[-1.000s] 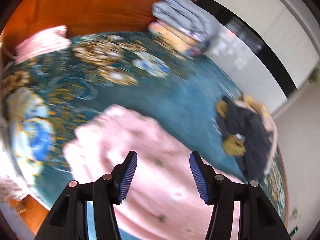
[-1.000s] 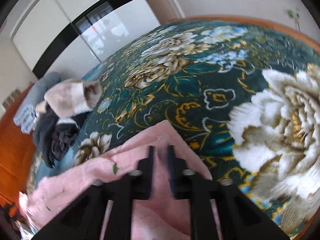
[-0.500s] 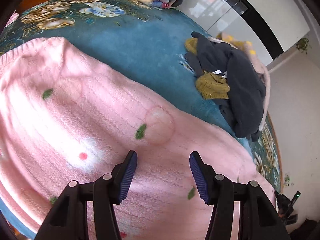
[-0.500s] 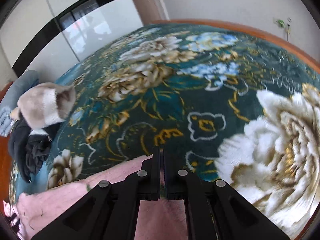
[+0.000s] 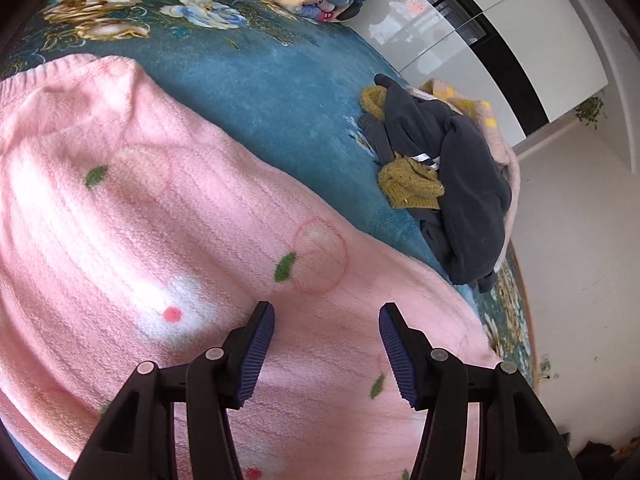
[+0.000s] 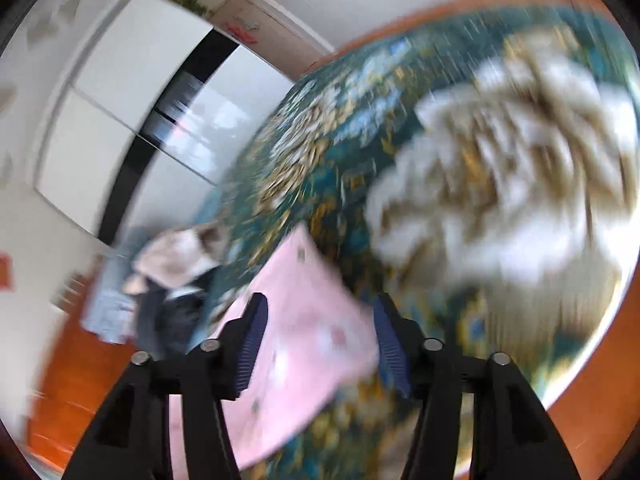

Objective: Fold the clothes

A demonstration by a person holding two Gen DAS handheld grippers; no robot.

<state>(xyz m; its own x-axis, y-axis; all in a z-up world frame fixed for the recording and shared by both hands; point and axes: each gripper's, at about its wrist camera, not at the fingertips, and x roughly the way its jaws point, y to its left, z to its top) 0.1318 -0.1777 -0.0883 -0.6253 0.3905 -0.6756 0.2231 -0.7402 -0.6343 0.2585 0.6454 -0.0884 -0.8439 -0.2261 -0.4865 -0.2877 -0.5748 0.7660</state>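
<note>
Daylight was bright and soft, glaring off the glossy wardrobe doors (image 5: 452,36). My left view was sharp. My right view smeared with motion blur, both bowed at the edges.

**Pink knit spread flat on the teal bedcover**

The pink sweater (image 5: 168,240) – a soft ribbed knit dotted with green leaves, red spots and faint circles – lies spread under and ahead of the left gripper (image 5: 326,344), whose pads hang just above it. In the blurred right view a corner of it (image 6: 308,320) lies between the right gripper (image 6: 318,336) fingers – its jaws are opening.
</note>
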